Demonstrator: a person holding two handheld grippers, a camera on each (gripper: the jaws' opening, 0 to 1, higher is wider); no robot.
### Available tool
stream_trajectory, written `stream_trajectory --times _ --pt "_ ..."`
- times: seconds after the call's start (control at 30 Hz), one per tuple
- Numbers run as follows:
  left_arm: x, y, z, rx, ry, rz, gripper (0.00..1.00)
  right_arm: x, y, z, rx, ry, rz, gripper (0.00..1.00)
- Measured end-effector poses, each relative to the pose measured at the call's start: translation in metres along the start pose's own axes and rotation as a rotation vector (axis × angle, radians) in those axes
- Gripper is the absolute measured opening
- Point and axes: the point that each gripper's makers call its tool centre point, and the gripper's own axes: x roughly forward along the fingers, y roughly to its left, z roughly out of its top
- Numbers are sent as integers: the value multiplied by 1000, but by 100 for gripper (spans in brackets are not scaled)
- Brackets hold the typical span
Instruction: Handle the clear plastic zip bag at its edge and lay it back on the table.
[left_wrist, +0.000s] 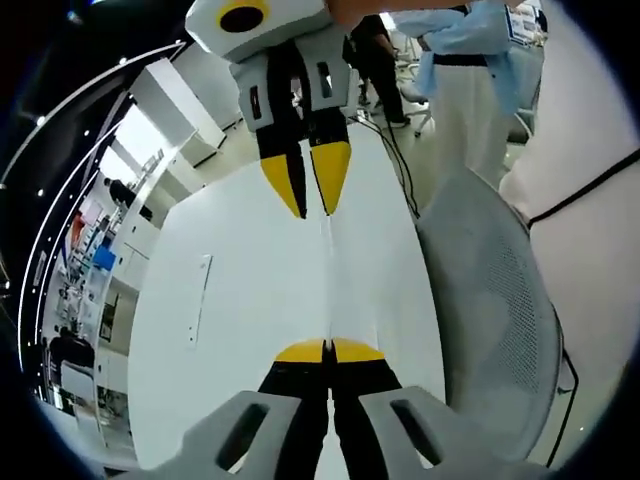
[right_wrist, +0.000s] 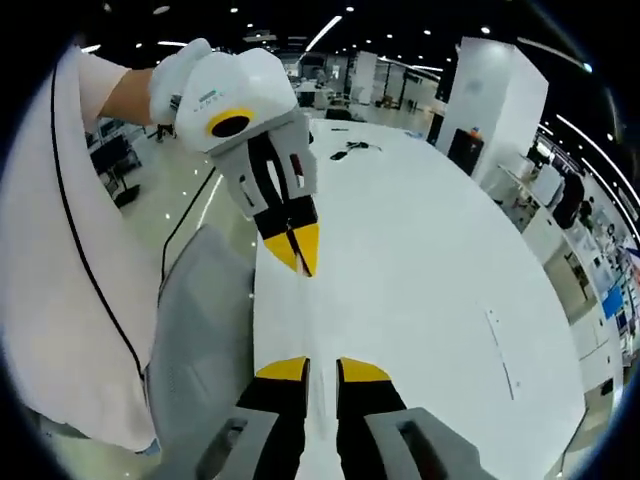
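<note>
The clear zip bag (left_wrist: 328, 285) hangs stretched above the white table (left_wrist: 250, 300) and is seen edge-on as a thin pale line. My left gripper (left_wrist: 328, 350) is shut on its near end, yellow tips pressed together. From the top of the left gripper view comes my right gripper (left_wrist: 312, 205), at the bag's far end, with a narrow gap between its fingers. In the right gripper view my right gripper (right_wrist: 322, 370) shows that gap between its yellow tips, and my left gripper (right_wrist: 300, 255) points at it with tips closed. The bag itself is barely visible there.
A grey mesh chair (left_wrist: 490, 300) (right_wrist: 200, 330) stands at the table's edge beside a person in white (left_wrist: 590, 200) (right_wrist: 70, 250). A thin flat strip (left_wrist: 200, 300) (right_wrist: 500, 350) lies on the table. Cables (left_wrist: 400, 170) (right_wrist: 350, 150) lie at the far end. Desks and people fill the room behind.
</note>
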Motion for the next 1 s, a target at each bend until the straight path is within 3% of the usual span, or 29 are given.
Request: stream_trajectory --times 1.0 --pt "2 3 9 -3 -35 31 0 26 4 -3 -37 42 30 4"
